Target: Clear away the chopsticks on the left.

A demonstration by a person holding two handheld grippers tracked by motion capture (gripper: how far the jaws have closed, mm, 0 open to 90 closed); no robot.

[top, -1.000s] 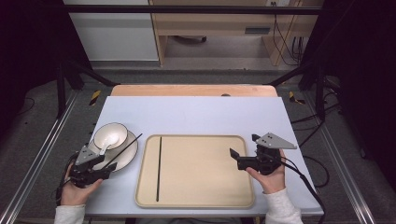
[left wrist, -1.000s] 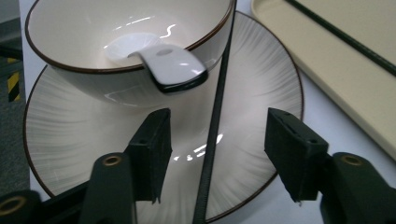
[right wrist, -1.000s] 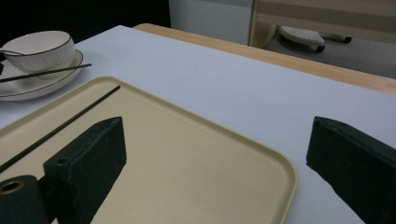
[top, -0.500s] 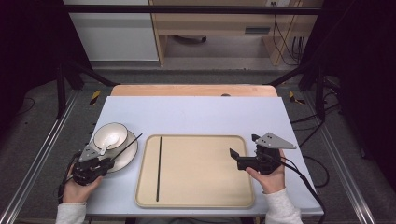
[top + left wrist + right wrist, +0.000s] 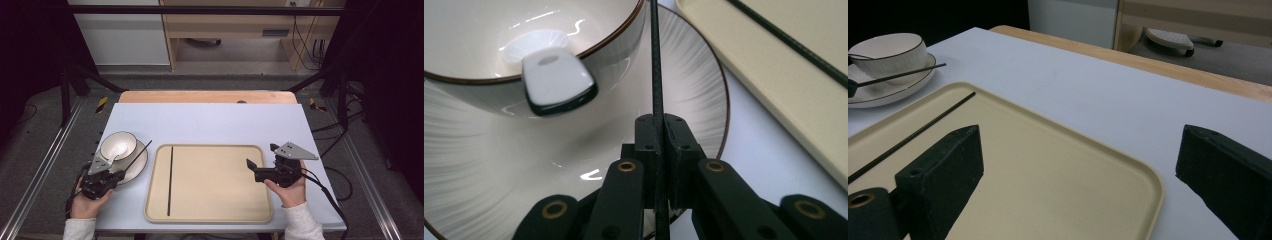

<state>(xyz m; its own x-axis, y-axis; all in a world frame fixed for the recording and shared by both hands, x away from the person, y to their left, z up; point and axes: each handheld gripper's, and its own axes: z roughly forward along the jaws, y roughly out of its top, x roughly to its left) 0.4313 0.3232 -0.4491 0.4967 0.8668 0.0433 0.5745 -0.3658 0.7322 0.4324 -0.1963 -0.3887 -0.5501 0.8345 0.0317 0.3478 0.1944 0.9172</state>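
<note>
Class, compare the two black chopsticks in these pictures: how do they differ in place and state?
The chopstick on the plate is clamped in the left gripper, whose jaws have just closed; the chopstick on the tray lies free. The first slants over the plate beside the bowl; the second lies straight near the tray's left rim. Both are thin and black.

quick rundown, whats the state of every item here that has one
left gripper: shut on chopstick, jaws just closed
chopstick: gripped, lying across the plate
second chopstick: flat in the tray
tray: flat on the table
bowl: upright on plate, spoon inside
right gripper: open, holding nothing, over the tray
</note>
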